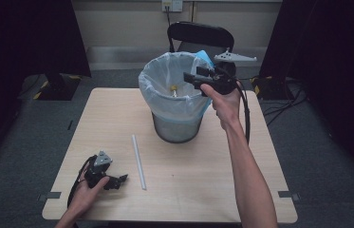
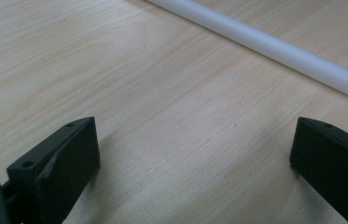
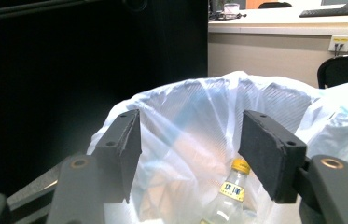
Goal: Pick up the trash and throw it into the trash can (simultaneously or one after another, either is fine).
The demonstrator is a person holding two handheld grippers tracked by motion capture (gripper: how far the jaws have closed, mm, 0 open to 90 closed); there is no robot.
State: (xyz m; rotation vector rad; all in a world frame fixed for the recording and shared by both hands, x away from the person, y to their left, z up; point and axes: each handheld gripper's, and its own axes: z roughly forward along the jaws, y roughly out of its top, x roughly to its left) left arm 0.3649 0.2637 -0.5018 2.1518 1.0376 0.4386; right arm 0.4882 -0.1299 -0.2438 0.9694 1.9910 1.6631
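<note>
A mesh waste bin (image 1: 177,127) lined with a white plastic bag (image 1: 165,78) stands at the far middle of the table. Inside it lies a clear bottle with a yellow cap (image 3: 230,193), also seen from above as the bottle (image 1: 173,89). My right gripper (image 1: 190,76) hovers over the bin's right rim, pointing left, open with nothing between its jaws (image 3: 190,149). A white tube (image 1: 139,161) lies on the table in front of the bin. My left gripper (image 1: 120,180) rests low on the table near the front left, open, its jaws wide apart with the tube (image 2: 274,46) just beyond them.
The wooden table (image 1: 203,190) has bare surface around the tube. A black chair (image 1: 200,35) stands behind the bin. Dark curtains flank both sides, and cables (image 1: 284,102) lie on the floor at the right.
</note>
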